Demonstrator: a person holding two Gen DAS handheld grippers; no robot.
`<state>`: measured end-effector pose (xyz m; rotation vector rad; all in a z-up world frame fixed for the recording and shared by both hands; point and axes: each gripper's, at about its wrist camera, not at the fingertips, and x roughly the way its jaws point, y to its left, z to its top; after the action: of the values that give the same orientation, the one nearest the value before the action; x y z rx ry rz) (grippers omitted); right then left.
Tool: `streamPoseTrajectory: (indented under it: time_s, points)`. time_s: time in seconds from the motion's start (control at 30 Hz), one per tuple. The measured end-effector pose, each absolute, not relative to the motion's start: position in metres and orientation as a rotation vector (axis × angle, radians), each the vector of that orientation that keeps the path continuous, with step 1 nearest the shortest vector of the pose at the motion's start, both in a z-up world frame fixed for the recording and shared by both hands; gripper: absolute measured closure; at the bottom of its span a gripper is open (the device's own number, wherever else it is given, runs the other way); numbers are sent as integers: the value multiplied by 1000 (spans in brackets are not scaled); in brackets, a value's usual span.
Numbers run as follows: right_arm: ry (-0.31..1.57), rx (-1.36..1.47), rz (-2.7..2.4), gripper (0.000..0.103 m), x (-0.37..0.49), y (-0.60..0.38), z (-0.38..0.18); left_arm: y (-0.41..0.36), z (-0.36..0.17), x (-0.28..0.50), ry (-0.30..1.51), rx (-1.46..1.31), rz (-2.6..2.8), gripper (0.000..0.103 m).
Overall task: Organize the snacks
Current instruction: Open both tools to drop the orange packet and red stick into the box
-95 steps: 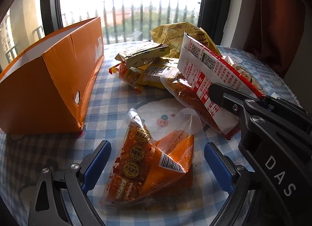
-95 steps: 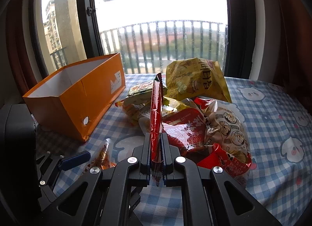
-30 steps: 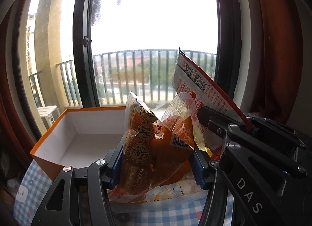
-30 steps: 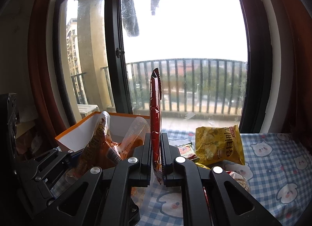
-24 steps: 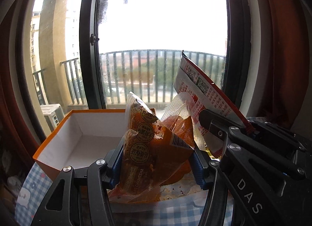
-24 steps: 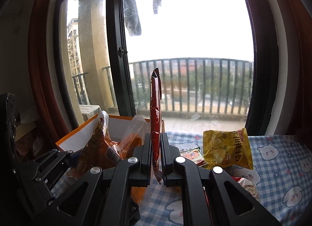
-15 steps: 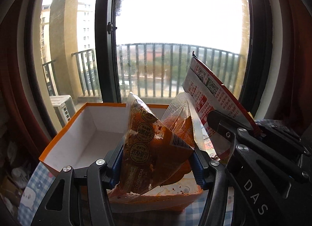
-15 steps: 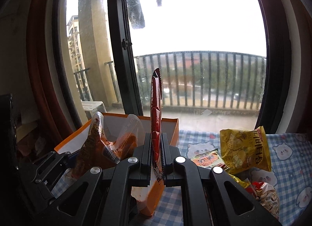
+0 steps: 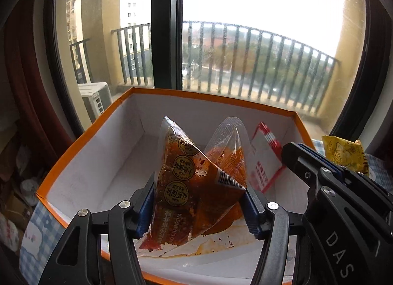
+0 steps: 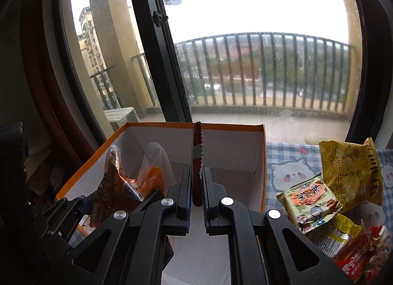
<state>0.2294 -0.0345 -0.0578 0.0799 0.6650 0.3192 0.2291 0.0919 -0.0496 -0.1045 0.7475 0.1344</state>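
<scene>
- Currently, orange box [image 9: 81, 142]: the landmark, open-topped, on the checked desk [image 10: 289, 162].
- Left gripper [image 9: 199, 207]: over the box, jaws just easing wider, pads touching the upright chili pouch [image 9: 196, 186].
- Right gripper [image 10: 196, 196]: beside it, jaws pinching the red packet [image 10: 197, 157] upright, edge-on.
- Loose snacks [image 10: 343, 186]: right of the box.

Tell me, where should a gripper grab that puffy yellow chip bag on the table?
Probably by the flat crimped top edge of the yellow chip bag, coming from above. The bag stands tilted against the snack pile, its sealed edge free and thin enough to pinch, while its puffy middle would likely slip.
</scene>
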Motion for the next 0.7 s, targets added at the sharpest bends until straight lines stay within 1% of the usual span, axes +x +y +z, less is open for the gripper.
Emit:
streamPoseTrajectory:
  time_s: [0.1,0.17,0.2,0.23,0.27,0.33,0.37,0.4,0.47,0.7]
  points:
    - [675,72,318,92,234,-31,-65,94,-53,233,770,-111,142,35]
    - [661,50,317,92,233,-28,-64,95,-53,235,779,-115,139,25]
    - [666,40,322,92,234,-27,-64,95,-53,235,779,-114,138,23]
    - [669,35,329,87,235,-27,-64,96,-52,236,776,-109,142,19]
    - [674,30,335,80,236,-26,-64,98,-49,235,768,-110,149,15]
    - [687,59,306,29,238,-31,-65,103,-49,234,765,-107,165,13]
    - [688,83,299,21,239,-34,-66,102,-48,233,769,-99,167,11]
    - [693,99,303,17,239,-36,-66,105,-50,236,771,-97,169,10]
    - [712,108,314,17,239,-37,-66,105,-52,235,778,-100,173,6]
    - [686,102,322,15,225,-38,-56,105,-44,220,762,-118,155,1]
